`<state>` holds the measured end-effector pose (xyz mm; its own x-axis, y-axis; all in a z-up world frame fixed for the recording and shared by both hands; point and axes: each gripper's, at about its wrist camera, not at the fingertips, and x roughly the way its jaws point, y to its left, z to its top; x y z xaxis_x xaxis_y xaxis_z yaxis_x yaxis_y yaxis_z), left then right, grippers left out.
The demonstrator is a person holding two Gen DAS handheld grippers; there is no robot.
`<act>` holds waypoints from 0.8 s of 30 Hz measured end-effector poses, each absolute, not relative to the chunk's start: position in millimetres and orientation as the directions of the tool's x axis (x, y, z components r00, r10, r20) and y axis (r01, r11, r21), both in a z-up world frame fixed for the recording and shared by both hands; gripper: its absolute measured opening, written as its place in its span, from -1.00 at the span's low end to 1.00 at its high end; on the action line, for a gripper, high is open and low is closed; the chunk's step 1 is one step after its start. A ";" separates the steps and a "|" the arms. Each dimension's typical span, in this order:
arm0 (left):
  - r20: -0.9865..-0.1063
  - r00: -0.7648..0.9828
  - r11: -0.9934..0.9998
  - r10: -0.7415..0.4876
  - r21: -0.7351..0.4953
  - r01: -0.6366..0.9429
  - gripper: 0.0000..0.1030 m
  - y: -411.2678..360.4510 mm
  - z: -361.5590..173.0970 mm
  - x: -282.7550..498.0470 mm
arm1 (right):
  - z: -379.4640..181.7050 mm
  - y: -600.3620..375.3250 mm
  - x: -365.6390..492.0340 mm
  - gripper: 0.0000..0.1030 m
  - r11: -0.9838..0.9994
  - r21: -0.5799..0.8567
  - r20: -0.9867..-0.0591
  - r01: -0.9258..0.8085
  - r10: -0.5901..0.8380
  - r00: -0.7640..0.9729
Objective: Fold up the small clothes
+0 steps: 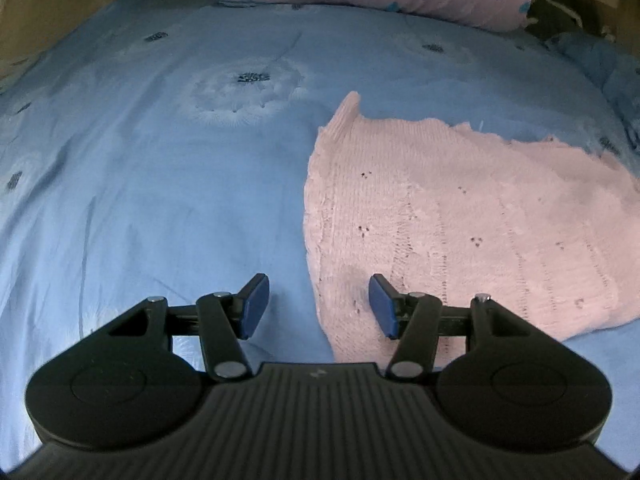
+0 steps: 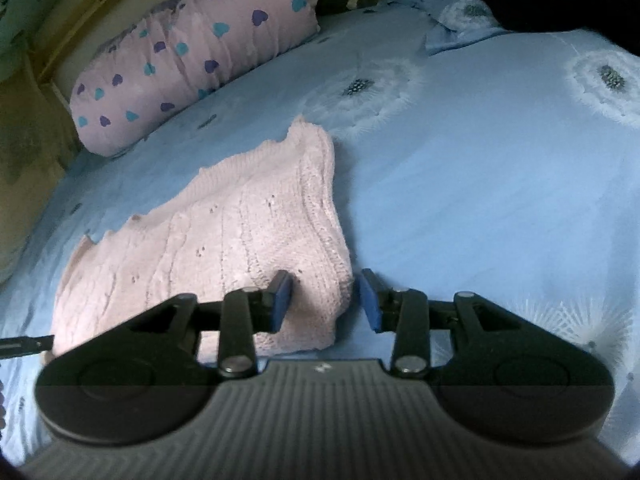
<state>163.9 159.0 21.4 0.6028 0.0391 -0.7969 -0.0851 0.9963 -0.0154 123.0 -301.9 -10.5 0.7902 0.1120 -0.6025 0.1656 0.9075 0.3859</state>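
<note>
Knitwear, a small pink sweater (image 1: 460, 220), lies flat on the bed (image 1: 160, 200), which is covered by a blue sheet printed with white dandelion heads. In the left wrist view the garment fills the right half of the near ground, its ribbed edge running down toward the left gripper (image 1: 319, 306); the fingers (image 1: 256, 304) stand apart, one blue pad over bare sheet and the other over the sweater's near left corner, with nothing held between them. Whether the pads touch the cloth cannot be told. In the right wrist view the sweater (image 2: 240, 232) lies to the left, and the right gripper (image 2: 324, 302) straddles its near right corner: the fingers (image 2: 280, 304) are apart, the left pad over the knit, the right pad over the sheet just beside the edge, and the corner sits in the gap unclamped. At the head of the bed a pink bolster (image 2: 192, 60) with blue and purple hearts lies across the sheet, well apart from the sweater. A dark cloth (image 2: 560, 0) sits at the far right corner in the right wrist view. No container shows in either view.
</note>
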 end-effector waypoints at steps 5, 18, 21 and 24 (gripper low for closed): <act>-0.788 0.615 0.997 0.021 -0.030 -0.073 0.44 152.0 38.7 149.3 | 3.0 -300.2 104.0 -0.01 0.889 0.394 -0.597 0.233 0.055 0.800; -0.797 0.603 0.998 -0.035 -0.064 -0.027 0.84 139.2 38.4 152.7 | -11.6 -278.9 90.3 0.38 0.731 0.585 -0.594 0.352 0.090 0.799; -0.805 0.594 0.999 0.006 -0.026 -0.045 0.84 140.9 34.6 152.4 | -18.4 -272.1 94.6 0.39 0.720 0.598 -0.574 0.351 0.080 0.815; -0.800 0.600 0.999 0.003 -0.028 -0.042 0.85 144.6 32.1 151.8 | -21.1 -267.2 100.3 0.40 0.716 0.601 -0.554 0.355 0.054 0.831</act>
